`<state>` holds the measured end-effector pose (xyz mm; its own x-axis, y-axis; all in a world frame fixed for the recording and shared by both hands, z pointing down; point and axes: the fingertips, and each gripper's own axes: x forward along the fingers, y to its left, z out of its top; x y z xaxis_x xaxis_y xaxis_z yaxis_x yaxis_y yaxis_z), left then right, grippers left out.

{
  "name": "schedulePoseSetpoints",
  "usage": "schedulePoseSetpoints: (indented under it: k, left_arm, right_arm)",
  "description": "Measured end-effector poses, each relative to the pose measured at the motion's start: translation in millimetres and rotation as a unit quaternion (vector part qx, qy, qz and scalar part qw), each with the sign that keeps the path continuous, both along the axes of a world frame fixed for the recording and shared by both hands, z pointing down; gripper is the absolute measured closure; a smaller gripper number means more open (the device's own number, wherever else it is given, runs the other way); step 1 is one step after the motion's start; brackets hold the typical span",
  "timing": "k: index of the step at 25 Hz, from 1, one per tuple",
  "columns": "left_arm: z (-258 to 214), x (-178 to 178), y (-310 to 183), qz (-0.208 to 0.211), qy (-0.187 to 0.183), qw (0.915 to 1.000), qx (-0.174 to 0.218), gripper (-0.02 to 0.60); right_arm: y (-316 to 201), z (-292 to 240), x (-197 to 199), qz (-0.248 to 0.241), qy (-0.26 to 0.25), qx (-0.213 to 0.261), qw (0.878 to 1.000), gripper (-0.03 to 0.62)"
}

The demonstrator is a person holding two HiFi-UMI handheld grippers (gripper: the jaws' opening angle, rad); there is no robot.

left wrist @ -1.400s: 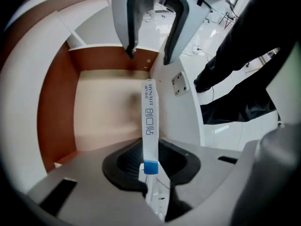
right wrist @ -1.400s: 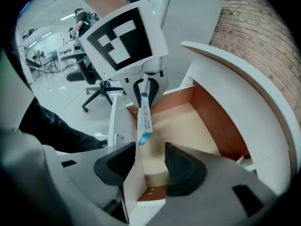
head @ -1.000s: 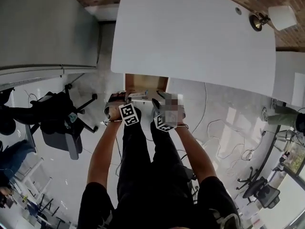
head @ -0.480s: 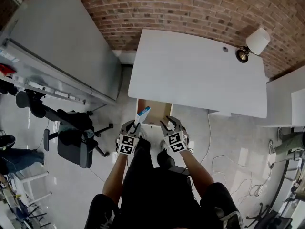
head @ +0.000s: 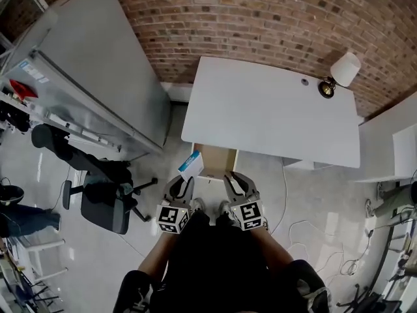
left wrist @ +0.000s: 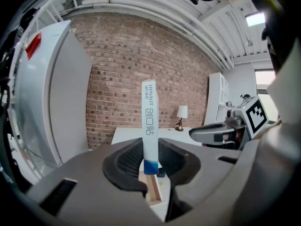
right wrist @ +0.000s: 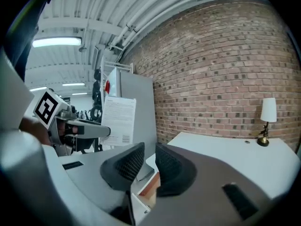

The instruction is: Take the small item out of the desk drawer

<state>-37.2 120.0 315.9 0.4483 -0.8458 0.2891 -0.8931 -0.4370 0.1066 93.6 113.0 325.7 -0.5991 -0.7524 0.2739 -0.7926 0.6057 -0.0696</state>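
While the person stands in front of the white desk (head: 273,109), both grippers are held up side by side before the body. The left gripper (head: 184,186) has its pads clamped on the blue end of a small flat box (head: 191,165), white with blue print. In the left gripper view the box (left wrist: 149,121) stands upright out of the left gripper (left wrist: 150,159) and rises well above the pads. It is in the air, outside the desk drawer (head: 218,162), which is pulled out below the desk's front edge and shows a brown inside. The right gripper (head: 236,182) is just beside the left one. Its jaws have just been closing; in the right gripper view the right gripper (right wrist: 149,166) shows a narrow gap between the pads, and nothing is between them. A table lamp (head: 342,70) stands at the desk's far corner, before the brick wall (head: 260,18).
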Motion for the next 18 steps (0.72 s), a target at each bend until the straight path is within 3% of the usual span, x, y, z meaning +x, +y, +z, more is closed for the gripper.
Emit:
schedulePoseSetpoints:
  k: [8,12,18]
  left_arm:
    - [-51.3,-8.0,20.8,0.012,0.049,0.9985,0.024,0.488]
    - [-58.4,-8.1,20.9,0.015,0.047,0.9979,0.042,0.488]
    - [-50.2,-7.2,19.6,0.026,0.051,0.9978,0.033,0.488]
  right_arm:
    - [16.2,-47.4,-15.3,0.034,-0.035,0.015,0.999,0.513]
    - [12.9,-54.6,-22.2,0.032,-0.027,0.024,0.999,0.517]
    - [9.7,-57.3,-25.5,0.036,-0.03,0.021,0.999,0.522]
